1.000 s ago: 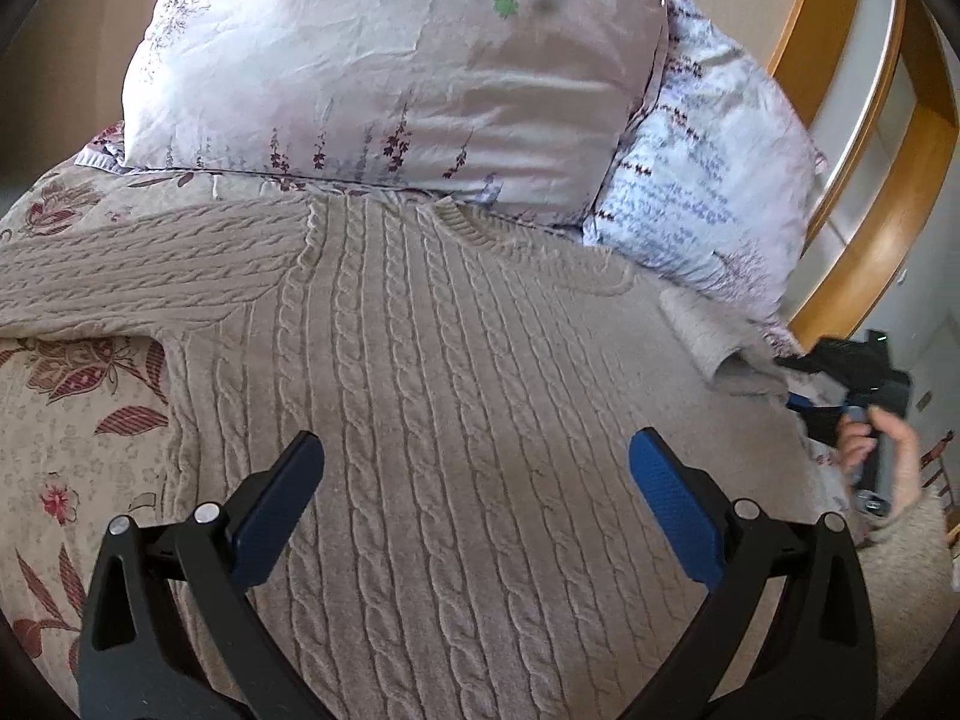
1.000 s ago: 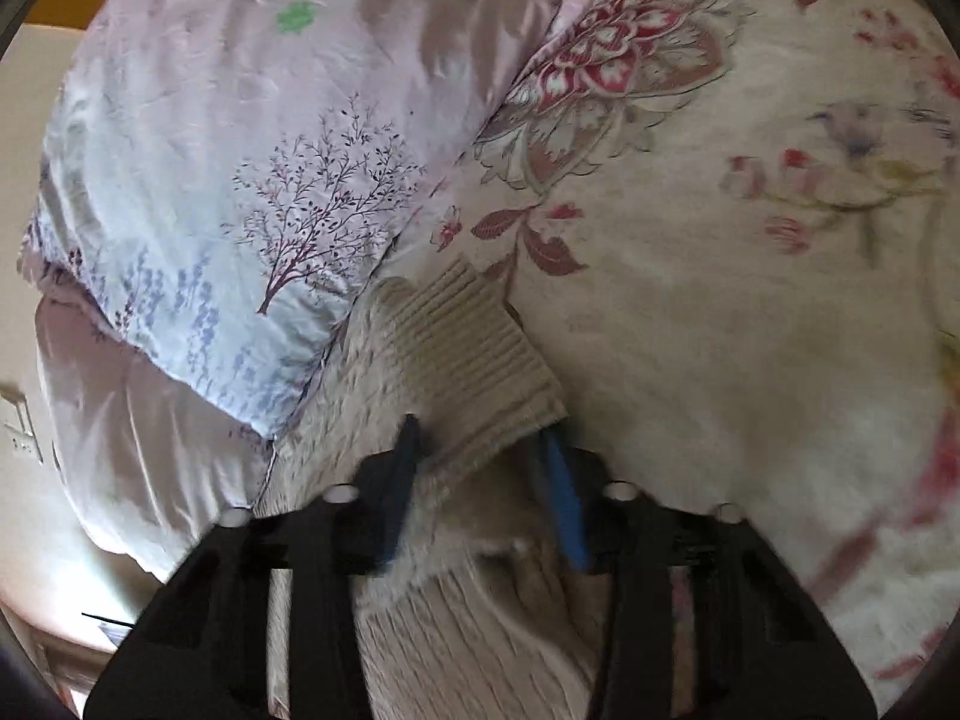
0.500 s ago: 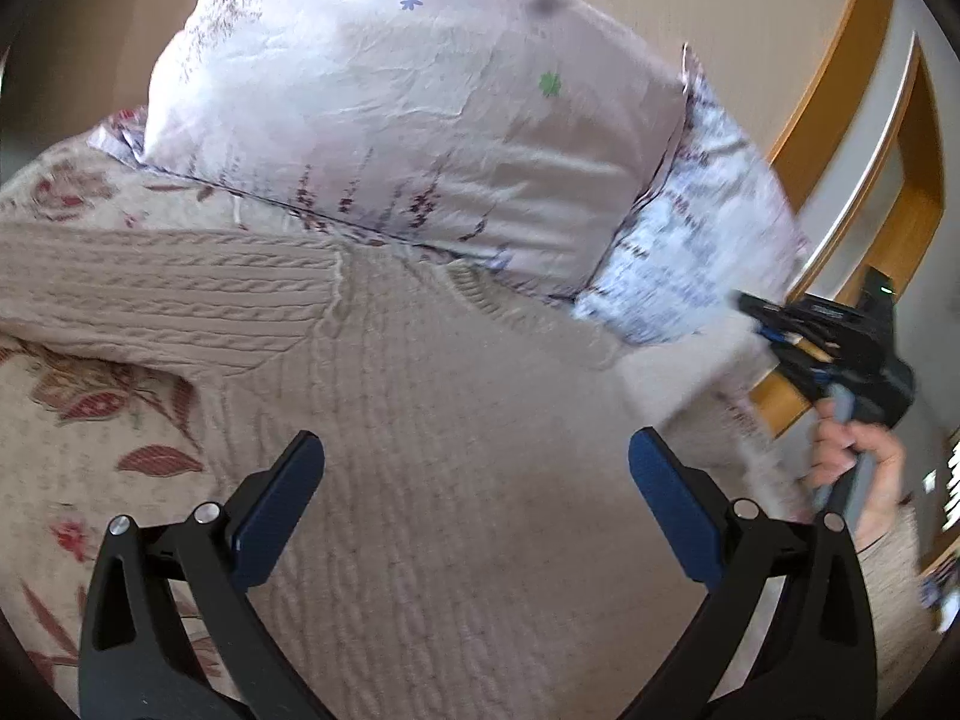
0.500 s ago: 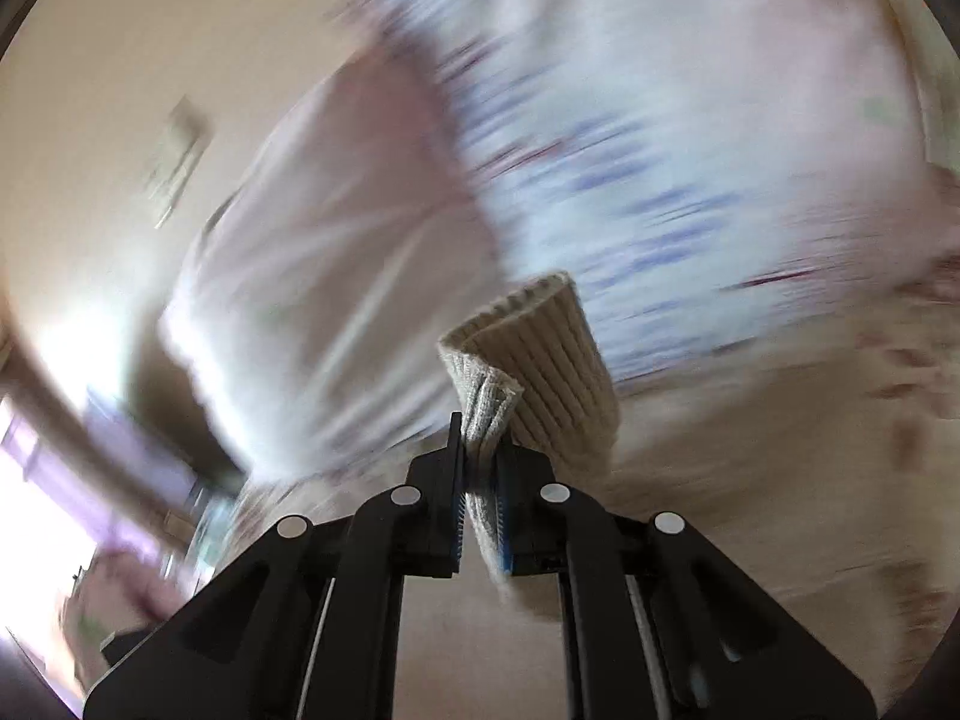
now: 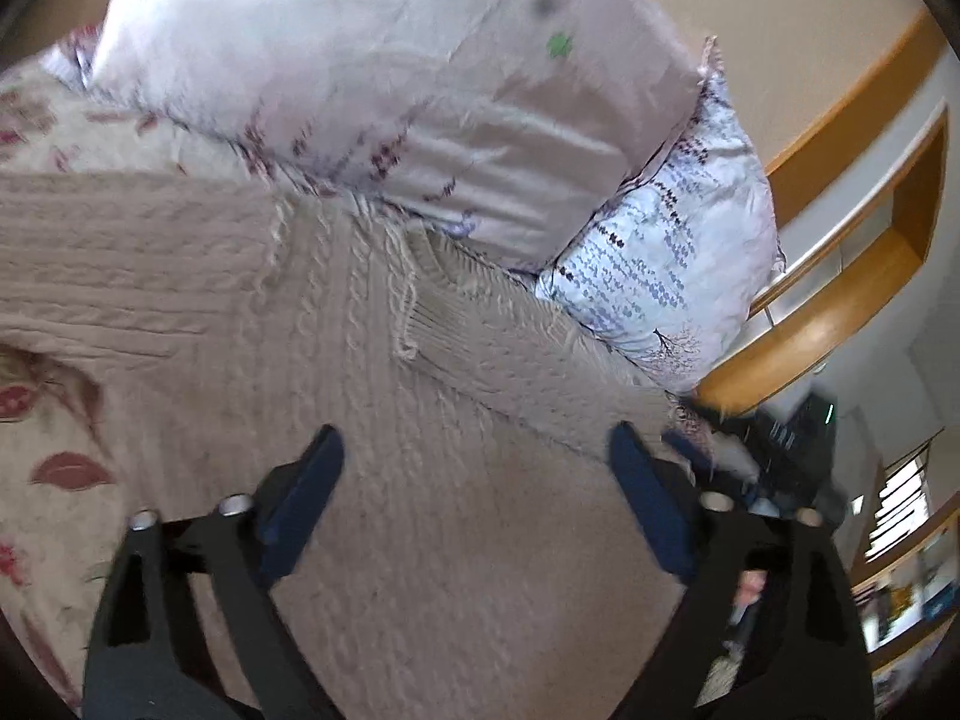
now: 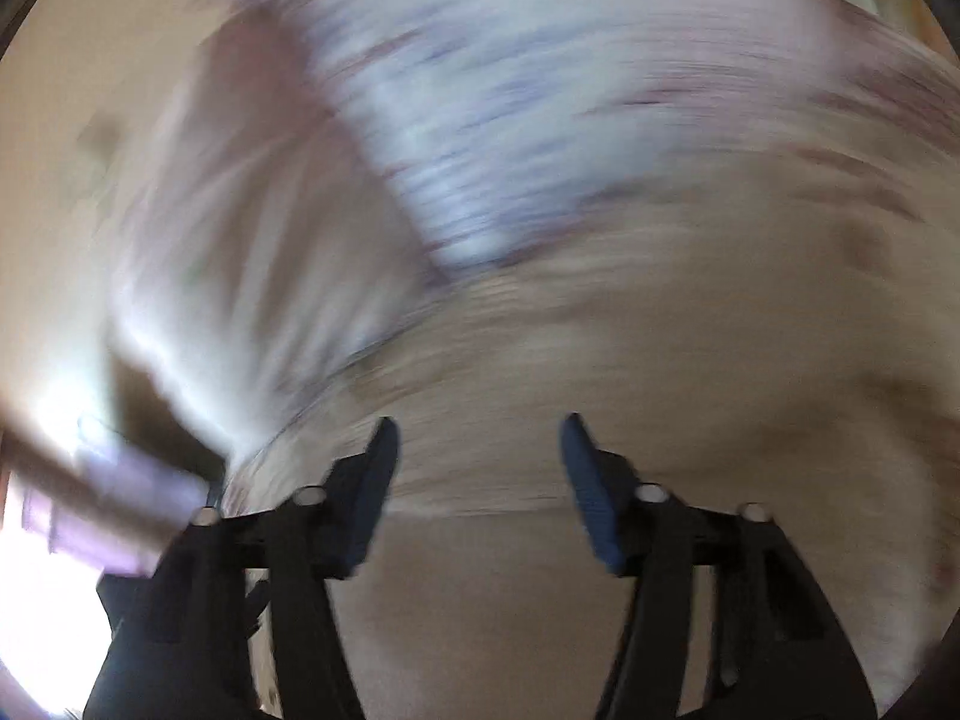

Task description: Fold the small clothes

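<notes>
Where floral bedspread (image 5: 42, 312) covers the bed, beige cable-knit sweater (image 5: 372, 396) spread flat, right sleeve (image 5: 528, 348) folded in across the chest, left sleeve (image 5: 120, 252) stretched out sideways. Above the neckline, pink pillow (image 5: 390, 72) overlapping white tree-print pillow (image 5: 678, 252). Left tongs (image 5: 474, 483) gaping wide over the sweater, holding nothing. Right tongs (image 6: 477, 468) parted, empty, over blurred beige knit.

Sweater (image 5: 372, 396): beige cable knit, spread flat, filling the centre and lower part of the left wrist frame.
Left-side sleeve (image 5: 120, 264): stretched straight out toward the left edge of the frame.
Right-side sleeve (image 5: 516, 348): folded in across the chest, a diagonal band running from right of centre up to the collar.
Right wrist frame: heavy blur; only beige knit (image 6: 600, 360) across the lower half.
</notes>
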